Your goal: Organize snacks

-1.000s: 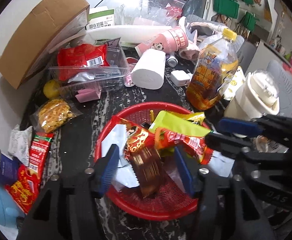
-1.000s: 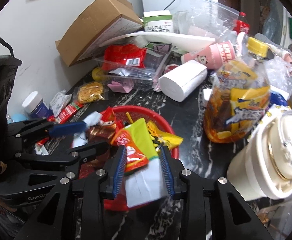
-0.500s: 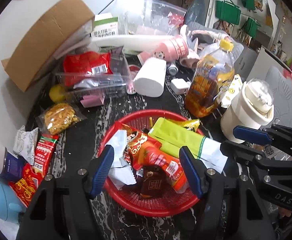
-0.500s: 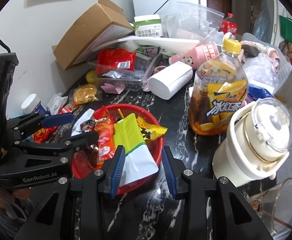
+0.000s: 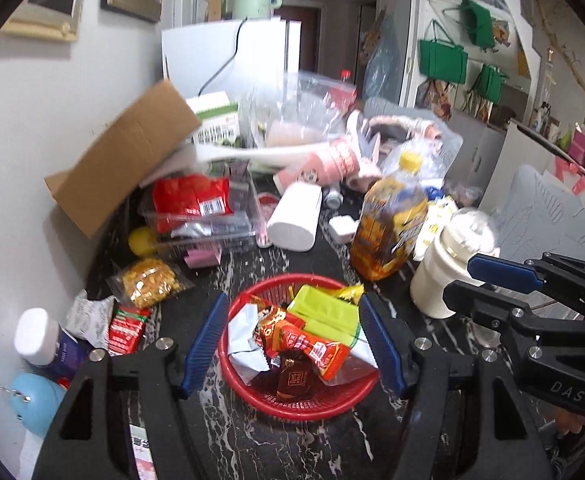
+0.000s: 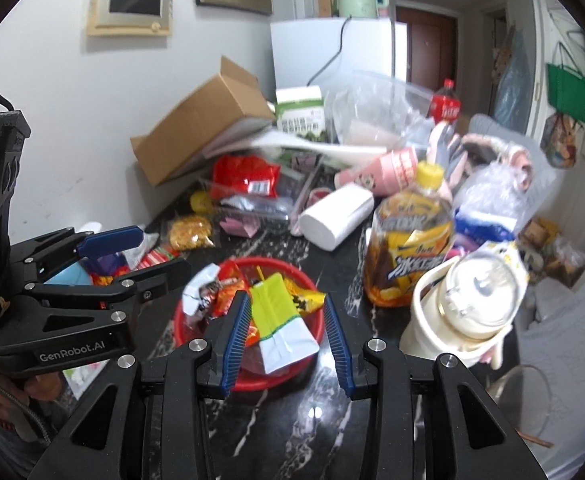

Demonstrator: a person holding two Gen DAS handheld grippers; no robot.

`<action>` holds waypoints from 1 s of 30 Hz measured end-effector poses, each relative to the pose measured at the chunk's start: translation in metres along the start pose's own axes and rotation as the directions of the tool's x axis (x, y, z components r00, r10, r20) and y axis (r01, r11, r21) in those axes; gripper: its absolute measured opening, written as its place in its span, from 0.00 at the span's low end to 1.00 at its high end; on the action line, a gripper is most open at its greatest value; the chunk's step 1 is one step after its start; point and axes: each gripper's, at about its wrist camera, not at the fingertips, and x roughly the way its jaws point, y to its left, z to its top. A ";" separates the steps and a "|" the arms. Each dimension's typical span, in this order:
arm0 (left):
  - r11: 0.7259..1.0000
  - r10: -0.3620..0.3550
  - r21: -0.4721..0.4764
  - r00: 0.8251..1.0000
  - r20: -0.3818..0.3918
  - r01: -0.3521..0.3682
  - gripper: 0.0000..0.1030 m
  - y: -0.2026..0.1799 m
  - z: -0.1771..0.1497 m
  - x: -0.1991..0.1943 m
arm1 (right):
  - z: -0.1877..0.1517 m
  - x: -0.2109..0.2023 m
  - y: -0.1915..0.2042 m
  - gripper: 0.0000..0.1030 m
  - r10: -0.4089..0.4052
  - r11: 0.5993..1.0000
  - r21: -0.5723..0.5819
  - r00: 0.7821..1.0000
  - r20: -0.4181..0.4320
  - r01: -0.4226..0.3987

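Note:
A red mesh basket (image 5: 304, 406) stands on the dark marble table (image 5: 252, 264), far below both grippers. In it lie a lime-green packet (image 5: 324, 312), an orange-red packet (image 5: 312, 350), a brown packet (image 5: 292, 378) and a white wrapper (image 5: 242, 340). My left gripper (image 5: 294, 344) hangs open above the basket, nothing between its blue pads. My right gripper (image 6: 286, 340) is open too, over the green-and-white packet (image 6: 276, 316) in the basket (image 6: 180, 320), not touching it. Each gripper shows in the other's view: the right gripper (image 5: 480, 286), the left gripper (image 6: 144, 254).
Loose snacks lie left of the basket: a yellow bag (image 5: 148, 284), red sachets (image 5: 126, 330), a white wrapper (image 5: 88, 316). Behind are a clear box with a red bag (image 5: 190, 200), a paper roll (image 5: 296, 220) and a cardboard box (image 5: 120, 156). A tea bottle (image 5: 388, 224) and white jar (image 5: 452, 264) stand right.
Both grippers have risen and drawn back from the basket. The brown packet and the green-and-white packet that sat between their fingers now lie in the basket. The left jaws stand a little wider.

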 end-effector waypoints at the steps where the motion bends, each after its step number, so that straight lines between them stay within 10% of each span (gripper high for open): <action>1: 1.000 0.001 0.001 1.000 0.017 -0.001 0.65 -0.001 0.001 -0.009 | 0.001 -0.009 0.002 0.37 -0.003 1.000 -0.003 1.000 0.017 0.003; 19: 1.000 -0.025 -0.010 0.990 0.141 0.026 0.65 -0.009 -0.024 -0.099 | -0.023 -0.106 0.038 0.77 -0.062 0.997 -0.037 0.980 0.188 0.071; 30: 0.999 -0.023 -0.034 0.992 0.124 0.027 0.65 -0.011 -0.066 -0.117 | -0.064 -0.118 0.048 0.81 -0.102 0.995 0.005 0.980 0.173 0.102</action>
